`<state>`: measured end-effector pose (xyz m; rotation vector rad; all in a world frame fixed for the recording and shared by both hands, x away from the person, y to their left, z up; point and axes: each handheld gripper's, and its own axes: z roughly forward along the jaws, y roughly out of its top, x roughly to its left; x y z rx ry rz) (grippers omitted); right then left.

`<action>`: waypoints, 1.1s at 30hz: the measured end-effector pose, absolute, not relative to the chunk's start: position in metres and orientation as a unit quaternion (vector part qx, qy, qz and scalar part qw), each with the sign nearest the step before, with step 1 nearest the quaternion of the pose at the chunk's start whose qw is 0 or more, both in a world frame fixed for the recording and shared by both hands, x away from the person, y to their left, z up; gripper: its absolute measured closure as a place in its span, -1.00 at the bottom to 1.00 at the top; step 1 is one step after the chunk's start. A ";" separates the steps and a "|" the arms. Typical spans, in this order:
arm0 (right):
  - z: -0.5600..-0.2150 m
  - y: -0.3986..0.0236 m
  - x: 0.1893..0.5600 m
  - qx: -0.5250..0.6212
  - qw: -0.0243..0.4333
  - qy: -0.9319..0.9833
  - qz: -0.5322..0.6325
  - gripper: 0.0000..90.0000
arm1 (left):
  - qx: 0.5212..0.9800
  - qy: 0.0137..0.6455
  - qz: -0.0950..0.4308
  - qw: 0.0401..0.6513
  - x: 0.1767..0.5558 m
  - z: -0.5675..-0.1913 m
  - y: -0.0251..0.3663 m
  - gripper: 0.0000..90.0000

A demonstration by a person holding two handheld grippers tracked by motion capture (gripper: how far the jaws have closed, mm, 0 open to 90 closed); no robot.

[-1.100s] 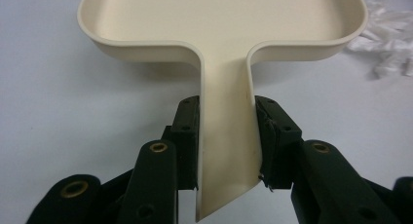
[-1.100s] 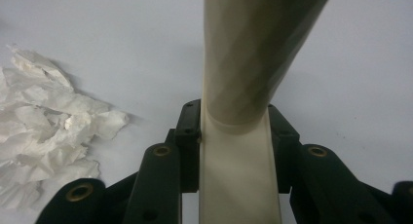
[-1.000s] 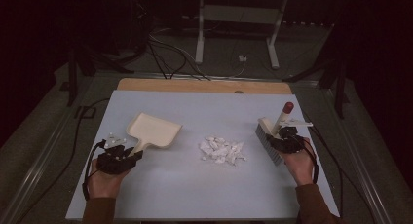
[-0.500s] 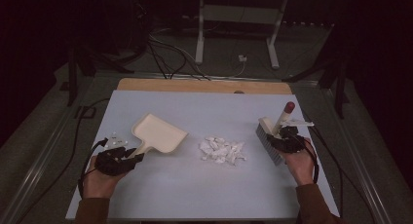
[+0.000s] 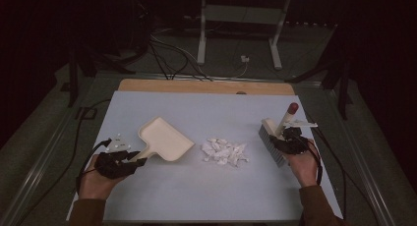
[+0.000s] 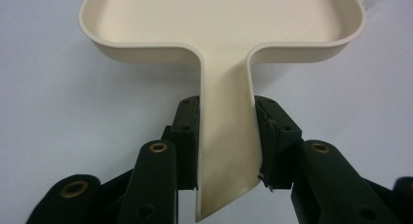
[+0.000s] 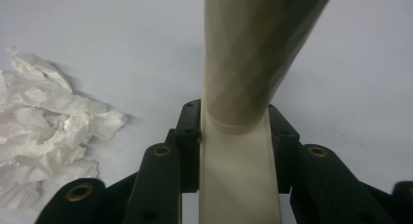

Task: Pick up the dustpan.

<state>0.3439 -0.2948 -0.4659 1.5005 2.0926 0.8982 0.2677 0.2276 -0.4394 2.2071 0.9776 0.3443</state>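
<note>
A cream dustpan [image 5: 164, 143] lies on the pale blue table [image 5: 206, 196] at the left, its mouth toward the paper. My left gripper [image 5: 137, 162] is shut on the dustpan handle [image 6: 226, 136], its pads pressed on both sides. A pile of torn white paper scraps [image 5: 225, 152] sits in the middle, also seen as paper scraps [image 7: 44, 136] in the right gripper view. At the right stands a cream hand brush [image 5: 271, 141] with a dark red handle tip. My right gripper [image 5: 289, 137] is shut on the brush handle [image 7: 238, 151].
A wooden strip [image 5: 206, 86] runs along the table's far edge. Beyond it stand a metal stand [image 5: 238, 24] and loose cables [image 5: 167, 54] on the floor. A few small white scraps [image 5: 118, 140] lie by my left hand.
The dustpan, held by my left gripper, has shifted a little to the right toward the paper pile. The right hand and brush have stayed put.
</note>
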 end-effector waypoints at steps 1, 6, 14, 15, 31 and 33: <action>-0.466 -0.295 0.344 0.539 0.205 0.751 0.323 0.48 | 0.852 0.373 0.132 0.343 0.268 -0.439 0.227 0.47; -0.466 -0.295 0.344 0.539 0.201 0.751 0.325 0.48 | 0.861 0.353 0.127 0.343 0.268 -0.436 0.226 0.47; -0.466 -0.295 0.344 0.536 0.202 0.753 0.324 0.48 | 0.873 0.328 0.117 0.341 0.268 -0.435 0.222 0.47; -0.466 -0.295 0.344 0.536 0.202 0.753 0.324 0.48 | 0.874 0.327 0.118 0.338 0.268 -0.435 0.222 0.47; -0.466 -0.295 0.344 0.537 0.196 0.752 0.328 0.48 | 0.895 0.300 0.105 0.313 0.268 -0.439 0.212 0.47; -0.466 -0.295 0.344 0.536 0.196 0.752 0.328 0.48 | 0.896 0.298 0.102 0.312 0.268 -0.439 0.210 0.47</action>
